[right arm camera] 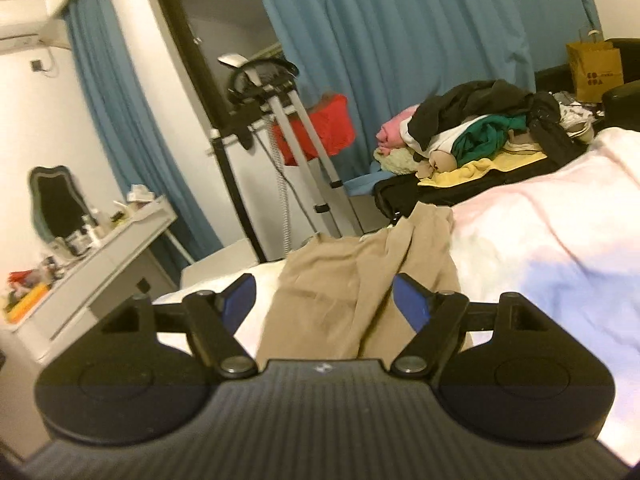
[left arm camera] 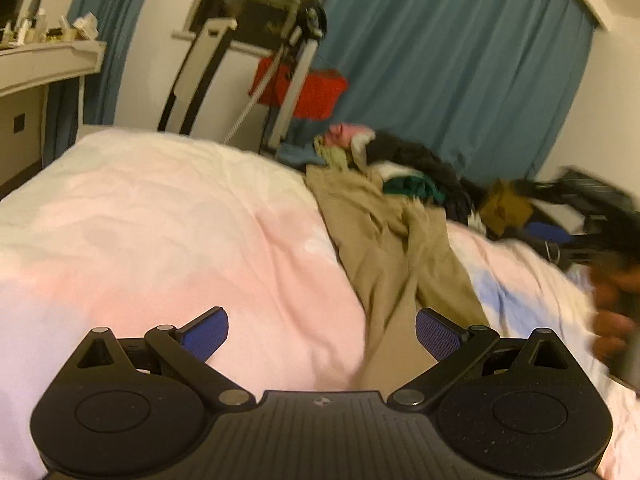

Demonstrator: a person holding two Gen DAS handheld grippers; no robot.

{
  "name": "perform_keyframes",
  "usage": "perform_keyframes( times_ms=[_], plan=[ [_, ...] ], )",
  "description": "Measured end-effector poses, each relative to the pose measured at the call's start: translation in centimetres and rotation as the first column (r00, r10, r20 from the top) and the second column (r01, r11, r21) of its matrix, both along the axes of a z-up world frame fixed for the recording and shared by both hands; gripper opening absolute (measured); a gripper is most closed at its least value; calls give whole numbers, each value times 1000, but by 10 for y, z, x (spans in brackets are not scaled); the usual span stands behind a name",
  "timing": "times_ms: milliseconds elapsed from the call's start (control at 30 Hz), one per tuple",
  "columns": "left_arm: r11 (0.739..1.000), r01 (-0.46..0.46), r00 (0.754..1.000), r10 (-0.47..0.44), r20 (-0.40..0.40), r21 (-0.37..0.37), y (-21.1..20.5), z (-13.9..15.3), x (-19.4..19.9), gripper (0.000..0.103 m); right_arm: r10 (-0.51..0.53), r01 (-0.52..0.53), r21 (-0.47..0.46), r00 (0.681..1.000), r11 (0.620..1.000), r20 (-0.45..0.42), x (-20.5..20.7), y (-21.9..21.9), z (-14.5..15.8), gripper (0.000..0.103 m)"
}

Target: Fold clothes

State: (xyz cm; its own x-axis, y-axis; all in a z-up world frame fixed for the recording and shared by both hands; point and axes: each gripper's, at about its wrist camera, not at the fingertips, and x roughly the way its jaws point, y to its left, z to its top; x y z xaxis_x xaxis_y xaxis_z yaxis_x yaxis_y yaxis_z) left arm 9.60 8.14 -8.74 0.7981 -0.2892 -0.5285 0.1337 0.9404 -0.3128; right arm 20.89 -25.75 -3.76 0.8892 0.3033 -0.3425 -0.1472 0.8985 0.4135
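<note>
A pair of beige trousers (left arm camera: 384, 240) lies stretched along a bed (left arm camera: 160, 220) covered in pale pink and white bedding. The left tongs (left arm camera: 322, 334) hover released with nothing between their blue pads, the trousers' near end just below their right-hand pad. The right tongs (right arm camera: 324, 300) are likewise released and empty, with the trousers directly ahead beneath them and a heap of mixed clothes (right arm camera: 480, 124) farther off beyond.

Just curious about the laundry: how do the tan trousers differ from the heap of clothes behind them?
The tan trousers are one garment, spread out flat along the bed; the heap of clothes is many garments bundled together. The trousers are one colour; the heap mixes black, green, pink and yellow. Neither is folded yet.
</note>
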Motion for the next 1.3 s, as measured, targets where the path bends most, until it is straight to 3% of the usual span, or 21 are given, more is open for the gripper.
perform_keyframes(
  times_ms=[100,200,300,400,533,667,800,867,900,933,1000,1133,1300],
  plan=[
    [1000,6,999,-5,-34,30,-3,3,-16,101,15,-15,34,1000,999,-18,-59,-5,2,77],
    [1000,-15,991,13,-133,-15,3,-1,-26,101,24,-20,65,998,998,-52,-99,-10,0,77],
    [997,-43,975,29,-218,-60,13,-9,-33,101,23,-21,24,996,999,-88,-122,-11,-5,77],
    [990,-95,953,59,-299,-109,23,-20,-39,99,16,-17,-3,992,1000,-122,-135,-12,-15,77],
    [954,-213,908,113,-404,-210,42,-36,-47,92,15,-9,32,983,999,-185,-133,-21,-32,77],
    [946,-220,901,104,-421,-239,48,-35,-57,78,15,-4,50,976,999,-216,-127,-24,-40,77],
    [982,-156,899,97,-428,-106,30,-31,-66,61,13,-3,47,977,999,-214,-128,-25,-40,77],
    [991,-136,905,116,-410,-19,17,-28,-69,42,14,-1,59,976,998,-217,-129,-28,-40,77],
    [992,-126,909,118,-399,6,12,-26,-71,22,16,0,73,976,997,-219,-130,-30,-41,77],
    [993,-114,915,117,-386,30,7,-23,-74,10,18,1,87,975,996,-221,-130,-32,-42,77],
    [994,-87,937,106,-334,71,-2,-12,-85,10,14,10,109,975,994,-224,-132,-38,-43,77],
    [973,-1,988,36,-150,229,-33,21,-127,9,-9,41,139,975,989,-224,-133,-48,-42,77],
    [929,119,992,-126,-3,351,-85,46,-174,9,-34,73,174,976,982,-217,-134,-59,-41,77]
  ],
)
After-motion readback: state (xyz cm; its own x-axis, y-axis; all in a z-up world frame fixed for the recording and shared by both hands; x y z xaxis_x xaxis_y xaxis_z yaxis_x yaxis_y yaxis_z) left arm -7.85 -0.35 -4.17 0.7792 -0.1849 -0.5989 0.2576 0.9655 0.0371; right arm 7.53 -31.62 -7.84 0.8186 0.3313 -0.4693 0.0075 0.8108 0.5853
